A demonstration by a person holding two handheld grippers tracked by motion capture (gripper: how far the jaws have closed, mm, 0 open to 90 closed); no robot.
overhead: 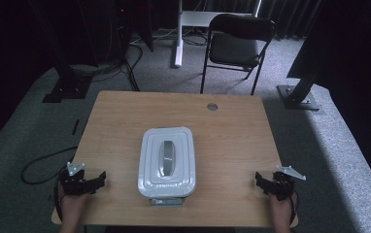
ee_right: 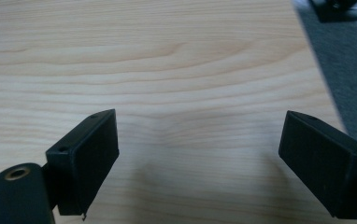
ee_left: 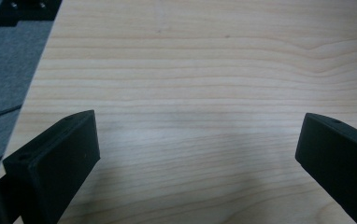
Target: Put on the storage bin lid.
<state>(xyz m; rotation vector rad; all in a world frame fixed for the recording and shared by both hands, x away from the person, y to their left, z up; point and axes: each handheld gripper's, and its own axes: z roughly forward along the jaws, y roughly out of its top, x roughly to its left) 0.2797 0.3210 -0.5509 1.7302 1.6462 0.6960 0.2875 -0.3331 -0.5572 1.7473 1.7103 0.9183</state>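
A white lidded box [overhead: 166, 162] with a grey handle [overhead: 166, 157] on its lid sits in the middle of the wooden table [overhead: 227, 131], near the front edge. My left gripper [overhead: 89, 182] rests at the table's front left corner, well left of the box, jaws open. My right gripper [overhead: 266, 183] rests at the front right corner, jaws open. In the left gripper view my left gripper [ee_left: 197, 140] has only bare wood between its jaws. My right gripper [ee_right: 200, 140] in its own view likewise holds nothing.
A small round grommet [overhead: 212, 106] sits near the table's far edge. A black folding chair [overhead: 237, 46] stands behind the table on grey carpet. Dark frame posts [overhead: 302, 90] stand at both sides. A cable [overhead: 40, 165] loops on the floor at the left.
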